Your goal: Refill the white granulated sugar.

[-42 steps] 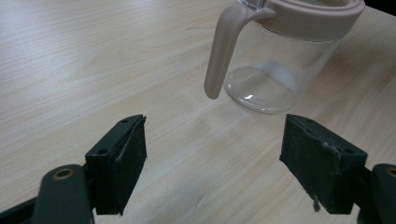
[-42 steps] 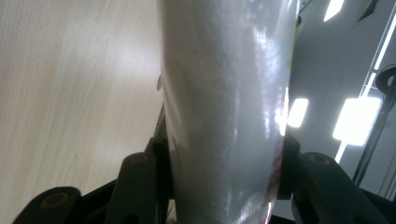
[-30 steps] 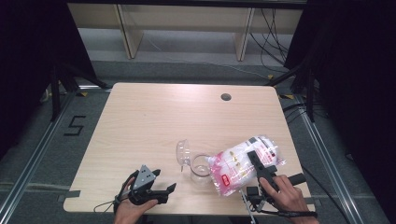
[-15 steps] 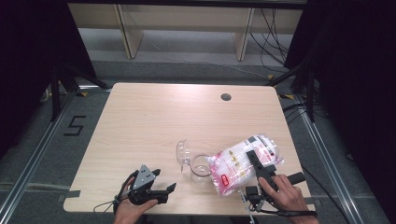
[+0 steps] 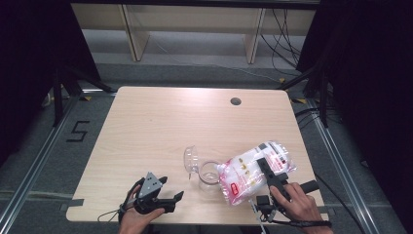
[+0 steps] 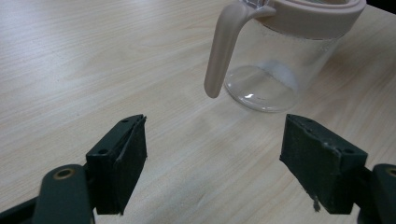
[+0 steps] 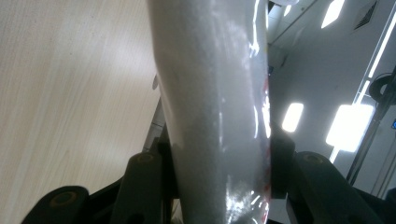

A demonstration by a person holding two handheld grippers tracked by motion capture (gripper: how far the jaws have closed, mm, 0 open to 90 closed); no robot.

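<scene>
The table [image 5: 146, 126] bears a clear bag [image 5: 255, 170] of white grains, tilted with one corner just over the mouth of a glass jug [image 5: 208, 176]. The right gripper [image 5: 267, 171] is clenched on the bag's middle, and in the right gripper view the bag [image 7: 219, 107] bulges between the jaws. The left gripper [image 5: 168, 192] rests released near the table's front edge, its jaws wide with nothing between them and the jug [image 6: 275, 60] a little ahead. To pour well, I judge that the bag's low corner should stay centred over the jug's mouth and the tilt rise slowly; steadying the jug by its handle [image 6: 224, 46] with the free gripper would guard against tipping. The bag has a red and white label [image 5: 233, 187] and a dark patch [image 5: 269, 146], but the writing is too small to read.
</scene>
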